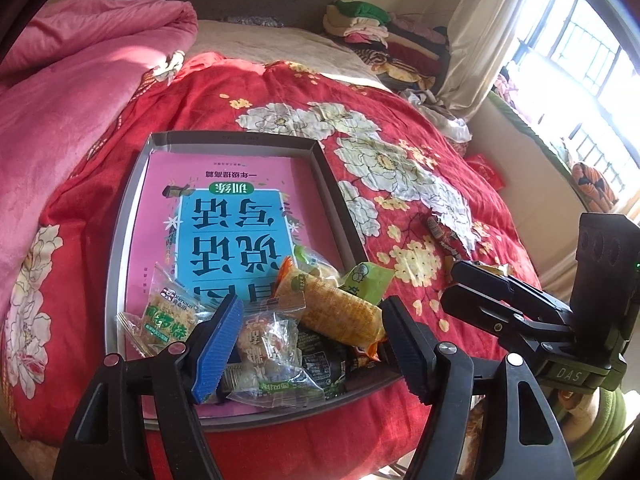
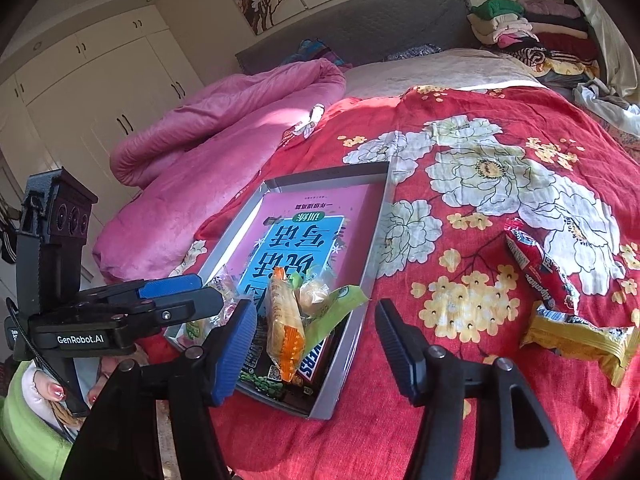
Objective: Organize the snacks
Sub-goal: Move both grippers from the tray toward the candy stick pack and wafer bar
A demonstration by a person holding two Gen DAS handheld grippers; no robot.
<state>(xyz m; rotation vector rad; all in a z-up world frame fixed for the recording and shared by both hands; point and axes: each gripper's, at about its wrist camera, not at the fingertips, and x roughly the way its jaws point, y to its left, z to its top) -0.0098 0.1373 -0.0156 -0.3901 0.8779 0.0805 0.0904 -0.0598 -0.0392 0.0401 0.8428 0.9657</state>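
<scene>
My left gripper [image 1: 310, 344] hangs over the near end of the grey tray [image 1: 124, 216], its blue pad and black pad spread apart with nothing pinched between them; the snack pile simply lies below the gap. In that pile, at the lower middle of the left wrist view, I see an orange corn-stick packet [image 1: 340, 312] lying slantwise on top, a clear-wrapped round pastry [image 1: 266, 344] beneath my blue pad, a green-printed cracker packet [image 1: 168, 316] to its left, a dark packet [image 1: 322, 364] under the orange one, and a light green wrapper [image 1: 366, 278] draped over the tray's right wall. A pink and blue book [image 1: 224, 216] covers the tray floor. My right gripper [image 2: 316, 344] is likewise released, its fingers apart over the tray's near right corner and the red flowered quilt [image 2: 500, 208], holding nothing. In the right wrist view, two snacks lie outside the tray at the right of the frame: a long red packet [image 2: 536, 260] and, just below it and touching its end, a yellow packet [image 2: 580, 336], both flat on the quilt and well apart from the tray. A pink blanket [image 2: 208, 152] is bunched in the left half of that frame, beyond the tray. A green sleeve [image 2: 28, 432] shows at the lower left.
</scene>
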